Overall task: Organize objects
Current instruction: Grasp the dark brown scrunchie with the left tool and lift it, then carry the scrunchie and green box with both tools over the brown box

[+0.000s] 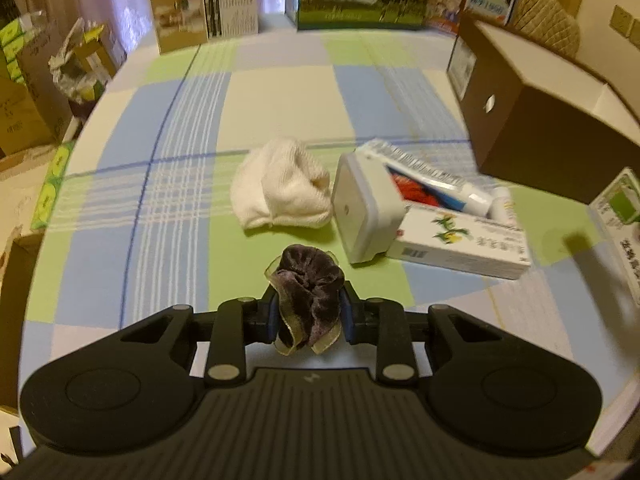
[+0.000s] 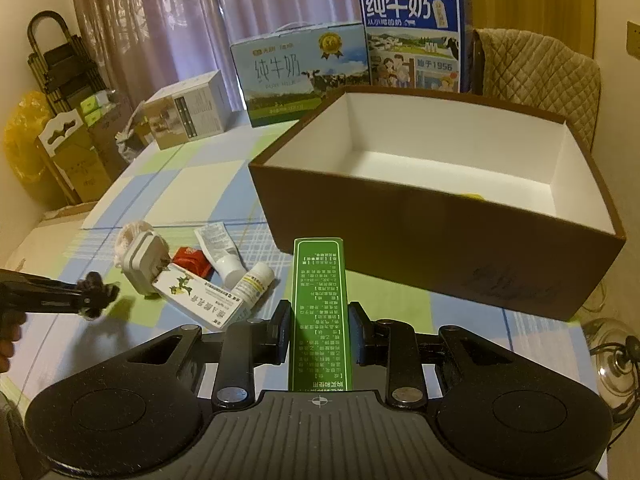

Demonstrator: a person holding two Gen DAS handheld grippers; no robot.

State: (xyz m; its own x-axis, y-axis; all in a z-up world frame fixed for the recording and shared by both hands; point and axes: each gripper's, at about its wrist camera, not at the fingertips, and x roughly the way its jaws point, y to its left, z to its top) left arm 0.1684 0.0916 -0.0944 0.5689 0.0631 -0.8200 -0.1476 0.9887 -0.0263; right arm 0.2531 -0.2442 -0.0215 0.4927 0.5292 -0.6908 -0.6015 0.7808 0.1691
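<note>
the left gripper (image 1: 308, 312) hangs above the checked cloth of the tabletop (image 1: 280, 92), its jaws closed on a dark purple velvet scrunchie (image 1: 310, 300) with a pale ribbon edge; the scrunchie is clear of the cloth, pinched between the two blue pads; just beyond it lies a white knitted sock (image 1: 280, 188), rolled into a lump, and beside that a small heap: a white plastic case (image 1: 362, 210) tipped on its edge, a toothpaste tube (image 1: 436, 180) leaning across it, a small red packet (image 1: 412, 190) under the tube, a little white bottle (image 1: 502, 202), and a white medicine box (image 1: 460, 244) with a flower print lying flat at the front; the case touches both the sock and the medicine box; the right gripper (image 2: 319, 332) holds a long green carton (image 2: 320, 312) printed with white text, jaws closed on its two long sides, the carton pointing forward toward the brown cardboard box (image 2: 440, 232); that box stands open on the tabletop, white inside, with something small and yellow just showing over its near wall; behind it stand two milk cartons (image 2: 304, 72) and a beige box (image 2: 188, 112) at the far edge; in the right wrist view the left gripper with its scrunchie shows at the left, near the heap.
</note>
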